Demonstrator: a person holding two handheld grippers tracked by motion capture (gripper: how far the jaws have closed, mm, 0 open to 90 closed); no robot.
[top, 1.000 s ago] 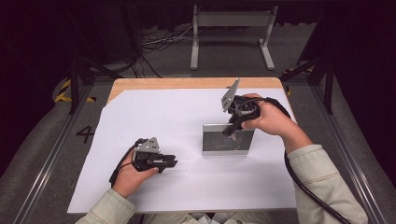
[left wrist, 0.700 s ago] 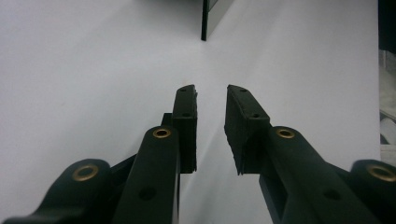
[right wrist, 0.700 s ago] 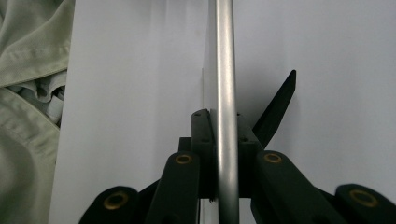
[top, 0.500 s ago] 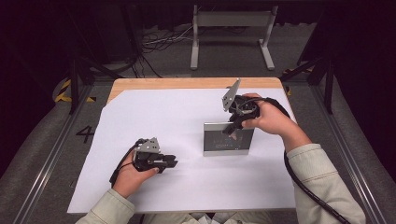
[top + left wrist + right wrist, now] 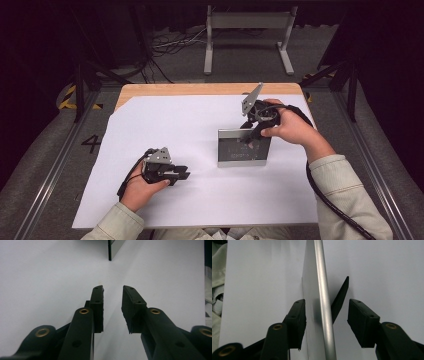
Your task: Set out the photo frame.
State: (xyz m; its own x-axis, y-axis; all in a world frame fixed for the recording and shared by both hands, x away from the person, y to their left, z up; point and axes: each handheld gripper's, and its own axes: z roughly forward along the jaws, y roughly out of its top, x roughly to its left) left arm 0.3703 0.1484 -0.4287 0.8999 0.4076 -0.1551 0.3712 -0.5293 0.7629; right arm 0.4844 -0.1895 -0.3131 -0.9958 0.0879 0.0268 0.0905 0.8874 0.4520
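A white sheet (image 5: pixel 200 125) covers most of a wooden table (image 5: pixel 200 88), whose bare edge shows along the far side. Around it the room is dark, with grey floor, metal rails at both sides, loose cables and a grey metal stand (image 5: pixel 248 37) behind the table. A "4" (image 5: pixel 91 143) is marked on the floor left of the table, beside a strip of yellow and black tape. A silver picture frame (image 5: pixel 243 148) stands upright on the sheet right of centre, propped from behind by its black back stand (image 5: pixel 340 300); its glass is dark and reflective, and no writing on it can be read. The right gripper (image 5: pixel 248 134) comes down over the frame's top edge; in the right gripper view its jaws straddle the silver rim, the left pad just beside the frame's face and the right pad apart from it. These jaws have just been opening, with the frame between them but not clamped. The left gripper (image 5: pixel 182 175) rests on the sheet well apart from the frame, jaws partly open and holding nothing.
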